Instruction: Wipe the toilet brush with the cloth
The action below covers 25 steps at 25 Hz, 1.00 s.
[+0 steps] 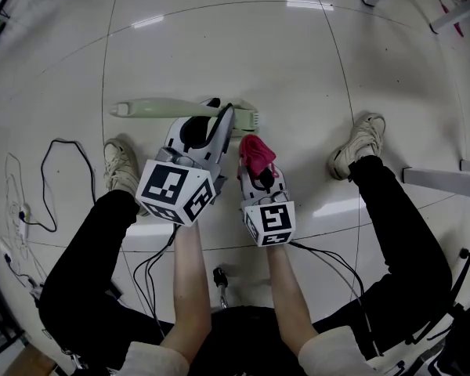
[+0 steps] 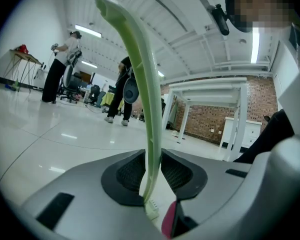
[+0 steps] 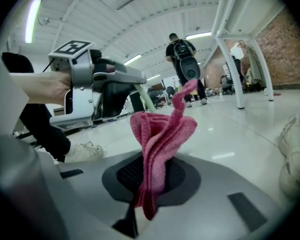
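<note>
This is a big open hall used as a lab or workshop, with a glossy white floor [image 1: 219,45] and a vaulted white ceiling [image 2: 190,29] hung with strip lights [image 2: 87,31]. There is a brick wall [image 2: 210,119], white table frames [image 2: 210,89], loose cables [image 1: 55,171] (trailing over the floor) and other people [image 2: 57,66] standing about.

The toilet brush [image 2: 140,84] is pale green along its whole handle. The cloth [image 3: 160,139] is deep pink. The left gripper [image 2: 152,173] and right gripper [image 3: 151,178] are light grey with black mesh-textured pads [image 2: 126,172]. Each carries a marker cube [image 1: 175,190] patterned in black-and-white squares. The floor [image 1: 298,61] is glossy white tile. The person's trousers [image 1: 86,265] are black and the shoes [image 1: 360,143] off-white.
</note>
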Tool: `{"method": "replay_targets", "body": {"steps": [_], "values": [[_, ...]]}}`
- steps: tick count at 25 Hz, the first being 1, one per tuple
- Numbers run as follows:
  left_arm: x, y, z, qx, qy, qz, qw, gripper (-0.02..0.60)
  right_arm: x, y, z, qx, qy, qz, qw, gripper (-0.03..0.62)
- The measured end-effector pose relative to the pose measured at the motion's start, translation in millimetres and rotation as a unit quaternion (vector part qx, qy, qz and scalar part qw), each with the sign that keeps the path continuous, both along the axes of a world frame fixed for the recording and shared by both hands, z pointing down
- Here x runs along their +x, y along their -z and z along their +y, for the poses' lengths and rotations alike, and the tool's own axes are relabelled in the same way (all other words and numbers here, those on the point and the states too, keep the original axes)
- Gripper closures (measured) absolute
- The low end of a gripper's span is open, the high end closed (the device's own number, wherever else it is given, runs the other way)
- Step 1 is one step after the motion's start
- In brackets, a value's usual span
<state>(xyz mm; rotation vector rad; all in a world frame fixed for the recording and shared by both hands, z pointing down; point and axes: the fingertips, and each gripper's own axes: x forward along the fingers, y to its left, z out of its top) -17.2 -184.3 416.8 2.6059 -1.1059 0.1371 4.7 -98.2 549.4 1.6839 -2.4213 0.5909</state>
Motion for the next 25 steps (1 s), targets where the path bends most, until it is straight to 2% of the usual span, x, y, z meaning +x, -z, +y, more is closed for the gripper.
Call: {"method": "replay_targets", "body": {"steps": [1, 2, 3, 7, 10, 13, 17, 25], "values": [[-3, -1, 2, 0.000, 0.000, -0.002, 1.0000, 0.511, -8, -3, 2, 0.000, 0.018, 0.008, 1.000, 0.562], [-6, -2, 5, -0.002, -0.001, -0.003, 1.0000, 0.497, -15, -6, 3, -0.001, 0.033, 0.015, 0.999, 0.562], [-10, -5, 7, -0.004, -0.001, -0.004, 1.0000, 0.458, -22, -9, 2, -0.002, 0.047, 0.020, 0.999, 0.562], [-29, -16, 14, -0.011, 0.007, 0.002, 0.9999, 0.416, -48, -20, -8, -0.004, 0.093, 0.037, 0.995, 0.562], [-47, -31, 19, -0.015, 0.024, 0.009, 0.9996, 0.416, -69, -26, -18, 0.003, 0.124, 0.051, 0.991, 0.562], [-74, -60, 26, -0.051, 0.059, 0.032, 0.9964, 0.416, -85, -37, -27, 0.005, 0.142, 0.063, 0.988, 0.562], [-93, -94, 29, -0.087, 0.080, 0.019, 0.9928, 0.416, -82, -46, -35, 0.005, 0.138, 0.068, 0.988, 0.562], [-78, -91, 27, -0.085, 0.064, 0.028, 0.9940, 0.416, -28, -50, -29, -0.010, 0.092, 0.073, 0.993, 0.562]]}}
